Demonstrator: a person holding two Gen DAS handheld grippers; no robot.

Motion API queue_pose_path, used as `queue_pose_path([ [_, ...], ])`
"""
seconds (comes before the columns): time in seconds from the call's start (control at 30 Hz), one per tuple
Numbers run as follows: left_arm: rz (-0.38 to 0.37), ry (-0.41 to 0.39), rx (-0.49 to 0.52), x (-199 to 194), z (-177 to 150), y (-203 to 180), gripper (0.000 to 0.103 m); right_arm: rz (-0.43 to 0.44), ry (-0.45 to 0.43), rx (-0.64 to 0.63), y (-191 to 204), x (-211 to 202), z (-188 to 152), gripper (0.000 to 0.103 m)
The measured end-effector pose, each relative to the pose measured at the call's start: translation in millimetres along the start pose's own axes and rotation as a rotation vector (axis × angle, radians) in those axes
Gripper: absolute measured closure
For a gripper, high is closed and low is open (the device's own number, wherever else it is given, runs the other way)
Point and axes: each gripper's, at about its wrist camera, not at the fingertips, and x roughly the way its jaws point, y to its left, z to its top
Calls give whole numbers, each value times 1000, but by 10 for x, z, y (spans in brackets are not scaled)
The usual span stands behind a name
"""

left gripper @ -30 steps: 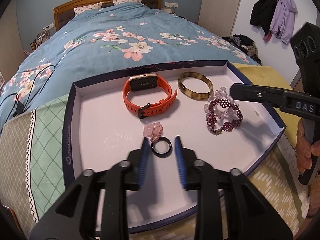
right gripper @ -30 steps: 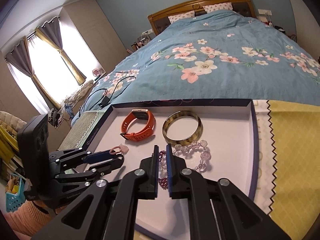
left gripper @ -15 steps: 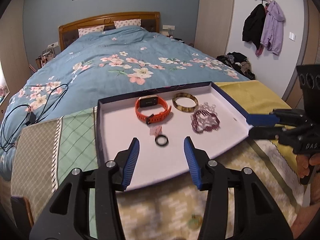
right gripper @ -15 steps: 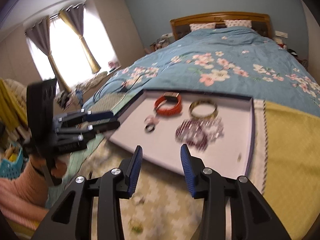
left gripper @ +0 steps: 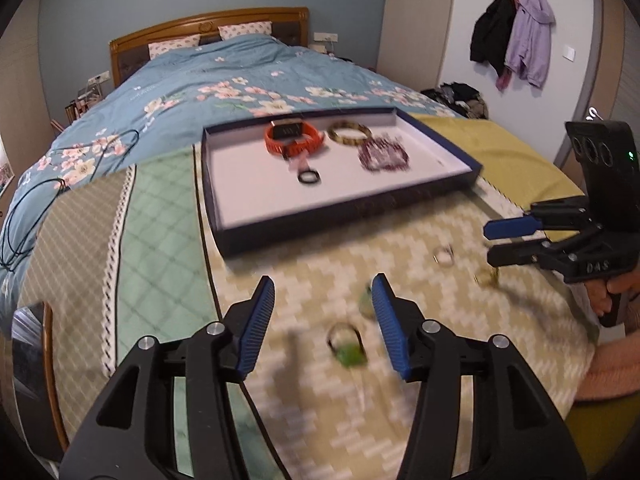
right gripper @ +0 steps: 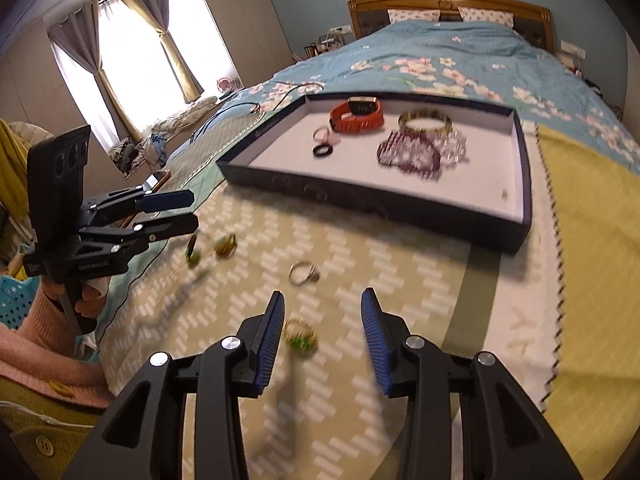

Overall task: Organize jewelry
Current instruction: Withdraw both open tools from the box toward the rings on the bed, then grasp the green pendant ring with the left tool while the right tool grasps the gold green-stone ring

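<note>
A dark-walled tray [left gripper: 348,216] on the quilted blanket holds an orange watch band [left gripper: 294,138], a tortoiseshell bangle [left gripper: 349,134], a purple bead bracelet [left gripper: 384,155] and a black ring [left gripper: 309,177]. My left gripper [left gripper: 322,284] hovers over the blanket in front of the tray. Its jaws are opening, gripping nothing, with a green-stone ring [left gripper: 347,346] lying below them. My right gripper [right gripper: 322,296] is open and empty above a gold ring with green stones [right gripper: 300,334]. A silver ring [right gripper: 304,273] lies just beyond it. Each gripper also shows in the other's view: the right gripper [left gripper: 490,242] and the left gripper [right gripper: 188,210].
Two more small green pieces [right gripper: 225,246] lie on the blanket under the left gripper. A blue floral quilt [left gripper: 240,80] covers the bed behind the tray, with a black cable [left gripper: 24,208] at its left. A pink sleeve [right gripper: 48,360] is at the near left.
Both grippers have pulled back out of the tray to the blanket in front of it. Both have opened wider; the purple bracelet and black ring stay in the tray.
</note>
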Motion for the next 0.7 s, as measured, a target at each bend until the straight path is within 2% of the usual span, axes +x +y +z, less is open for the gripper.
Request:
queue_pose_path([
  [0.2,5,46,25,1,-205,-108,52,-23,15,-9,66,-9,-114,66],
  [0.5,12,97,27,97,-231,-159,53,-25,15,-37,176,2,-166,65],
  [0.7,18,105,23,122,-213,-182,55,-43,2,-42,207,22,-169,74],
])
